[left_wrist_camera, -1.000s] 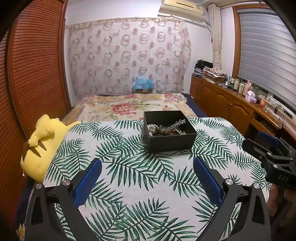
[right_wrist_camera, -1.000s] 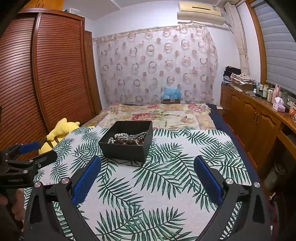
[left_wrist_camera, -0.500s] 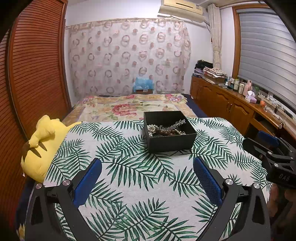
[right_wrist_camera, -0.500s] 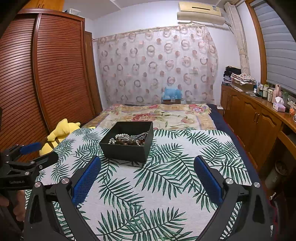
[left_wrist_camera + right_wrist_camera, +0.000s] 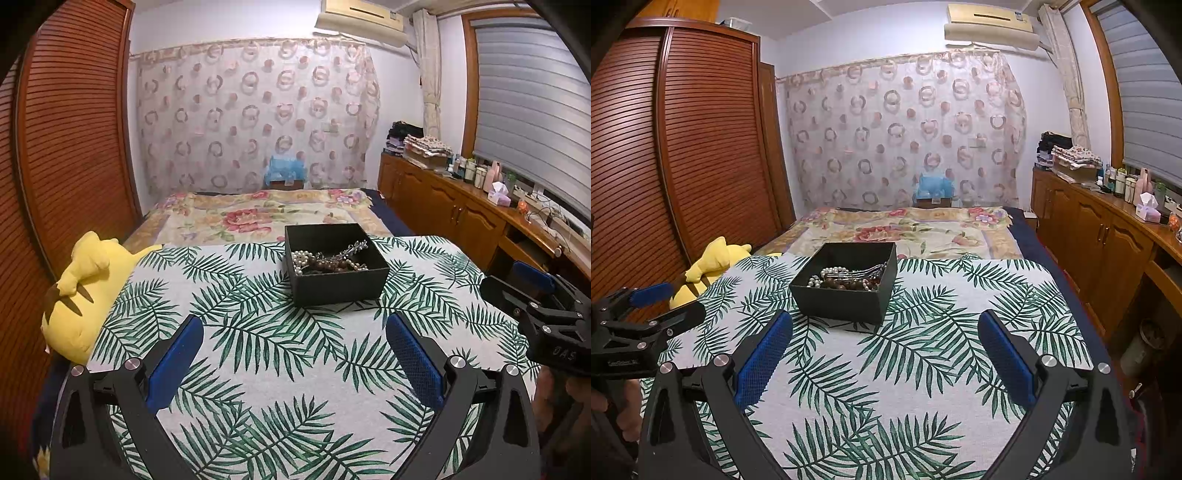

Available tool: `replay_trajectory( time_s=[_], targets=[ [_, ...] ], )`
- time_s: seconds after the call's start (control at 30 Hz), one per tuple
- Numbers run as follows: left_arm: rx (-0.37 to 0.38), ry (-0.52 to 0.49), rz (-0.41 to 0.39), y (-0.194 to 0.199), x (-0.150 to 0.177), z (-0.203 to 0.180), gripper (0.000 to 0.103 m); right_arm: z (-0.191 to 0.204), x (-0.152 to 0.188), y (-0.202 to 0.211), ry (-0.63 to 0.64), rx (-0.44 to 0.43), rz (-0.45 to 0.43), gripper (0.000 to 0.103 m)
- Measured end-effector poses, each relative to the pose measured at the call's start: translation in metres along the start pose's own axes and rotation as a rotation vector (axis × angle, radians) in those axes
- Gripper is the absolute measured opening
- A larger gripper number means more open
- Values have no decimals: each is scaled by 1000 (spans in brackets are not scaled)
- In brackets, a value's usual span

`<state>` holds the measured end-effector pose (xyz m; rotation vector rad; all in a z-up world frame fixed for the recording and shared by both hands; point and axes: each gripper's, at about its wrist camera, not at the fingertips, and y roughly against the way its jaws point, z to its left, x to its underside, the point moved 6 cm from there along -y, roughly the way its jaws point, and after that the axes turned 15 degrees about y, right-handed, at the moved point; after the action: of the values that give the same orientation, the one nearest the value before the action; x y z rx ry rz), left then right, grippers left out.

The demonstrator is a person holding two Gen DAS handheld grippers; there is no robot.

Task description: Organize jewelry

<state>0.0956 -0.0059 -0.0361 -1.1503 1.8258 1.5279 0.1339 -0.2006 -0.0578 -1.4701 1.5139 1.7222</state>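
Both hand-held grippers, left (image 5: 293, 349) and right (image 5: 884, 347), gape empty.

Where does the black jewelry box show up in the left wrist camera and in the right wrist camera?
Left wrist view: black jewelry box right of centre, mid-height, on the palm-leaf cloth.
Right wrist view: box left of centre, mid-height, same cloth.
Shared landmark: the yellow plush toy, at the cloth's left edge in both.

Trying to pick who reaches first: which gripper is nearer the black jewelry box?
Right, slightly. The right gripper has the black box just ahead, left of centre; the left gripper sits a bit further back, box ahead-right.
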Motion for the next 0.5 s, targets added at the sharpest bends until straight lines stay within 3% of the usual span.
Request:
replay_trajectory(
  time_s=[0.5],
  targets=[
    [1, 0, -10, 4, -1, -2, 96, 3, -4, 4, -2, 0, -3, 101]
  ],
)
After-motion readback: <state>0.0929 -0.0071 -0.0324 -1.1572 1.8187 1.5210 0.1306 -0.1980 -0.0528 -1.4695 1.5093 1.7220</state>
